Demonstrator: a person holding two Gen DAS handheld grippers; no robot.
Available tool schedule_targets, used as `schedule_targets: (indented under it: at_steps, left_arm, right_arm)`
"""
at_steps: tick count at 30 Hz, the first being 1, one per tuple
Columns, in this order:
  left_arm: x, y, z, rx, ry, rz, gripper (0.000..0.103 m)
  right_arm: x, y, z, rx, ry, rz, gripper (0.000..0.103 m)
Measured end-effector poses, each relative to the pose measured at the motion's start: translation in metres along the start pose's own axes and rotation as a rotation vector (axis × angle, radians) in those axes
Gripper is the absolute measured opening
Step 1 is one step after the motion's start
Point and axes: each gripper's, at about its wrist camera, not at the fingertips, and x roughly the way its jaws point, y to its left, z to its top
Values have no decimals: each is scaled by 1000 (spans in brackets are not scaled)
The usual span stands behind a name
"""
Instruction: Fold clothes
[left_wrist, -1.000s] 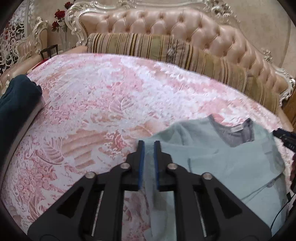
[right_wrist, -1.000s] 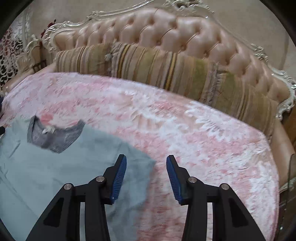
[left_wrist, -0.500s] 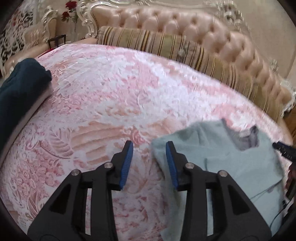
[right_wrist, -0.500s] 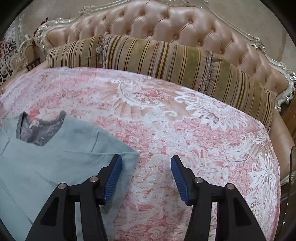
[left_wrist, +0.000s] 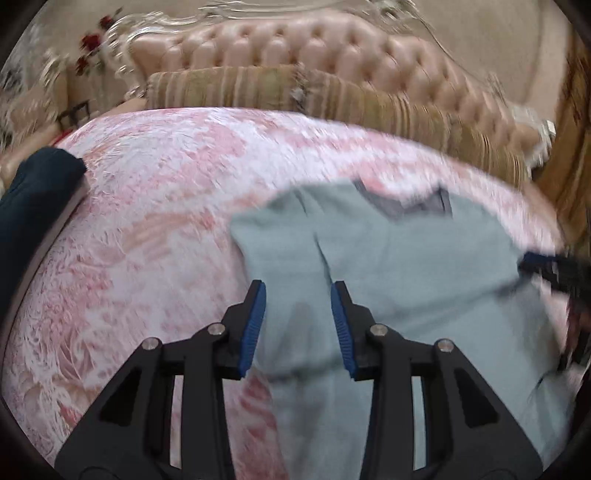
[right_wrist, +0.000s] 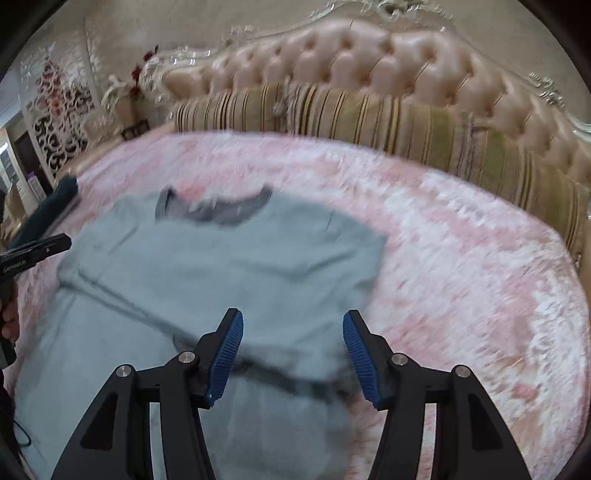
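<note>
**Both claws over the shirt, nothing gripped**

Left wrist view: the left claw (left_wrist: 297, 325) hangs over the left side of a pale blue-green shirt (left_wrist: 388, 266), which lies spread on the pink patterned bed (left_wrist: 155, 206), collar toward the headboard (left_wrist: 332, 51). Its jaws are narrowing, cloth showing between them but the pads clear of it. It seems to be lining up on the sleeve side for a fold. A dark folded garment (left_wrist: 33, 199) sits at the bed's far left edge, probably finished and set aside. Picture blurred.

Right wrist view: the right claw (right_wrist: 293, 354) stands open above the shirt's (right_wrist: 229, 273) right side, near the sleeve edge, holding nothing. The left claw's tip (right_wrist: 33, 251) shows beside the opposite sleeve. The matching positions suggest a two-handed fold. A striped bolster (right_wrist: 369, 118) lines the headboard.
</note>
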Motion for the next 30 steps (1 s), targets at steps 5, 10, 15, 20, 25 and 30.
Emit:
schedule_targets:
  at_steps: [5,10,15,20,25,30]
  left_arm:
    - [4,-8,-14,42,26,68,20]
    - [4,-13,-15,75,22,100,21]
    - [-13,-12,-14,31,-36,110,21]
    - [-10,-13,-11,18,-33,129,21]
    - [6,-10,-12,1,21,132,26]
    - [10,-17,-16,41,24,160,29]
  right_arm:
    - [10,1,-9,-26,38,-44,55]
    - [10,1,-12,-26,14,-50,56]
    - [0,-4,-8,38,-25,-40,58]
    - [-2,-4,-7,50,-44,-36,58]
    - [9,-4,-10,50,-9,-49,59]
    - [10,-1,-12,37,-6,-70,59]
